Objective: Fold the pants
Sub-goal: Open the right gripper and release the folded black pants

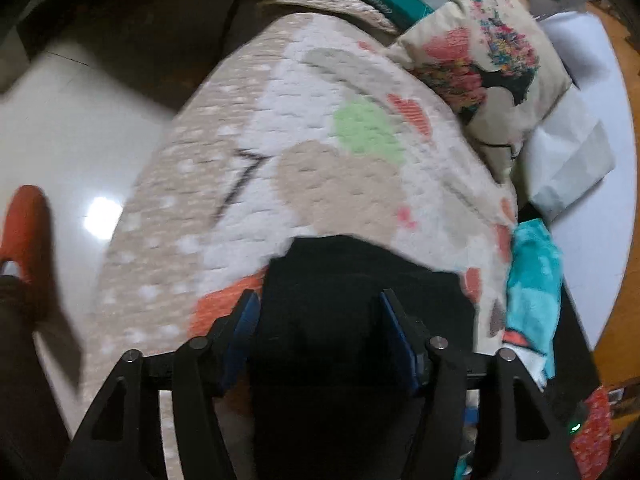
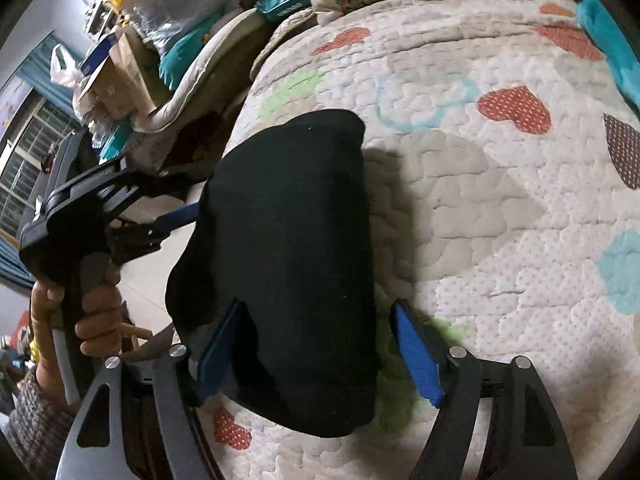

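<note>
The black pants lie folded into a thick bundle near the left edge of the quilted bed cover. They also fill the lower middle of the left wrist view. My left gripper is open, with its blue pads on either side of the bundle's edge. In the right wrist view the left gripper reaches in from the left and touches the bundle's side. My right gripper is open, with the near end of the bundle between its blue pads.
A flowered pillow and a teal cloth lie along the bed's right side. White tiled floor is off the left edge. Boxes, bags and a teal pack are piled beyond the bed. A hand holds the left gripper's handle.
</note>
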Demonstrator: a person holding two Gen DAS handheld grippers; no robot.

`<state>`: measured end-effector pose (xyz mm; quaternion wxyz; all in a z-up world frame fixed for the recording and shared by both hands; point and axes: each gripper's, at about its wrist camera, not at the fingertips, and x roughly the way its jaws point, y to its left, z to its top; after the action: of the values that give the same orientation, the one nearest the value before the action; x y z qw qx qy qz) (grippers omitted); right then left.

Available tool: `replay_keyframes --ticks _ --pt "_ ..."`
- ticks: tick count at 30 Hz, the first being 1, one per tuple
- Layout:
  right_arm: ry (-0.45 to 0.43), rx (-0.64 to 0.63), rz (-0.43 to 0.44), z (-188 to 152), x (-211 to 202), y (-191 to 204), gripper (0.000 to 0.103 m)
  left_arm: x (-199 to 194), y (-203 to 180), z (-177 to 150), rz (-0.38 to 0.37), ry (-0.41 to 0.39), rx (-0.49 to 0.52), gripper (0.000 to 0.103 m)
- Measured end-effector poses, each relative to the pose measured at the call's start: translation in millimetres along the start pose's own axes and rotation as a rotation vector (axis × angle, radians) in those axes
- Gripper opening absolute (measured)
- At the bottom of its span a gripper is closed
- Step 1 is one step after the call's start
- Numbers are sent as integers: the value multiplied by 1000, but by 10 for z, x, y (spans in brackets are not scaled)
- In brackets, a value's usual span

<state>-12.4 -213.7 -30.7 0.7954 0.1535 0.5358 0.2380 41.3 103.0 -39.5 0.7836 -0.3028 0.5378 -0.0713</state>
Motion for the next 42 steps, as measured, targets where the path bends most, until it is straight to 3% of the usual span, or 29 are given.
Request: replay_keyframes --ticks 2,6,11,14,17,31,37,42 --pt "-21 -6 -16 -7 -75 -24 80 -98 89 -47 -16 -1 -21 65" --pt "-77 20 -46 -2 -235 -93 80 -371 49 -225 67 -51 -12 65" --pt "-145 55 -72 9 -424 -105 80 -606 -343 -571 188 -136 109 65" --pt "-178 28 -113 -35 -529 -45 80 -720 -619 -792 295 -221 197 65" --pt "-202 -3 -151 -111 -606 26 80 -810 -797 -972 352 -289 254 66" --pt "-203 -88 -168 -273 -621 198 80 -863 -783 -1244 413 -286 256 68" --pt "-203 -78 -179 -286 -614 174 80 -944 -896 -1328 468 -353 313 68" --pt "-203 -82 -192 -294 -601 184 80 -1013 -1030 -1407 471 -396 370 68"
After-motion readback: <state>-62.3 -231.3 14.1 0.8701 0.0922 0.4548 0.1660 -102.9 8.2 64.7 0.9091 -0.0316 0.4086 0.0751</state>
